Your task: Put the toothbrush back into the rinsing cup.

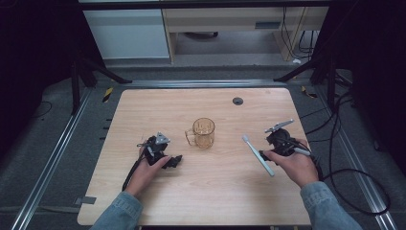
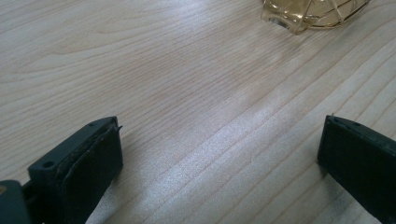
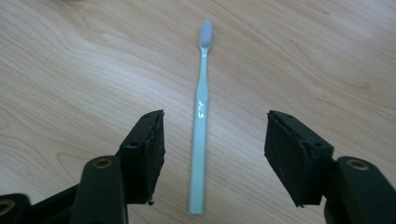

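Note:
A pale blue toothbrush (image 1: pixel 258 155) lies flat on the wooden table (image 1: pixel 215 201) at the right, its head pointing away. My right gripper (image 1: pixel 266 152) sits low over its handle. In the right gripper view the toothbrush (image 3: pixel 201 140) runs between the two jaws of the right gripper (image 3: pixel 215 125), which stand open and apart from it on both sides. An amber glass mug (image 1: pixel 204 132) stands upright mid-table. My left gripper (image 1: pixel 176 160) rests left of the mug, open with bare wood between the jaws of the left gripper (image 2: pixel 219 135); the mug's base (image 2: pixel 313 14) shows ahead.
A round black grommet (image 1: pixel 238 100) sits in the table's far side. Black cables (image 1: pixel 354 187) loop on the floor to the right of the table. Dark frame legs (image 1: pixel 76 81) stand at the back corners.

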`<state>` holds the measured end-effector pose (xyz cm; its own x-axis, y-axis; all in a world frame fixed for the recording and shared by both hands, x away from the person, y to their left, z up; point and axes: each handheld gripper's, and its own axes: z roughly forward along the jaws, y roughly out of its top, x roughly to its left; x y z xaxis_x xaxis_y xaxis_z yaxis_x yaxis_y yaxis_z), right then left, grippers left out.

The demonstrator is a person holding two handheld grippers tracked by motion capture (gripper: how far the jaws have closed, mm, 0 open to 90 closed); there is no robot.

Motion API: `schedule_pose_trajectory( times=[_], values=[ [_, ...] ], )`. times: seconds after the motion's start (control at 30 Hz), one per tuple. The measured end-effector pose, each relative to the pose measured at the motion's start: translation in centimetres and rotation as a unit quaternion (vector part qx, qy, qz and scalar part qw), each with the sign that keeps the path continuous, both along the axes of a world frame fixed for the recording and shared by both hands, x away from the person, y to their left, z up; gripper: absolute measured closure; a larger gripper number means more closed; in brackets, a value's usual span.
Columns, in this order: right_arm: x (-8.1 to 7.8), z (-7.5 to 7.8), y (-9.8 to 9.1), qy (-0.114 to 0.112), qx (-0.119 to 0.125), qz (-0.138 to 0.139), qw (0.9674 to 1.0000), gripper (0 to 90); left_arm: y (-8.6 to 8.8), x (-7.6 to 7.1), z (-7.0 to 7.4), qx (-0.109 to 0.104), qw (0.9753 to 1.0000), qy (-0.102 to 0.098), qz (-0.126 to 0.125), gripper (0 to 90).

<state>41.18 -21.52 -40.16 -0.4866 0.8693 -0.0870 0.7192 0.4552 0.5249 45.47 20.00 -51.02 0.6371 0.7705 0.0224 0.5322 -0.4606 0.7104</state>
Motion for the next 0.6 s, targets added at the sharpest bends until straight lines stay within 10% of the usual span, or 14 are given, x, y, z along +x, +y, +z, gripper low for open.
schedule_pose_trajectory(
  times=[0.3, 0.6],
  values=[
    [2.1, 2.7, 0.6, 0.018, -0.027, 0.006, 0.9995, 44.2, 0.0, 0.0, 0.0, -0.003, 1.0000, -0.002, 0.002, 0.0],
    [3.6, 2.1, 0.9, 0.050, -0.041, 0.005, 0.9979, 50.4, -0.1, 0.0, 0.0, -0.003, 1.0000, -0.002, 0.004, 0.0]
  ],
)
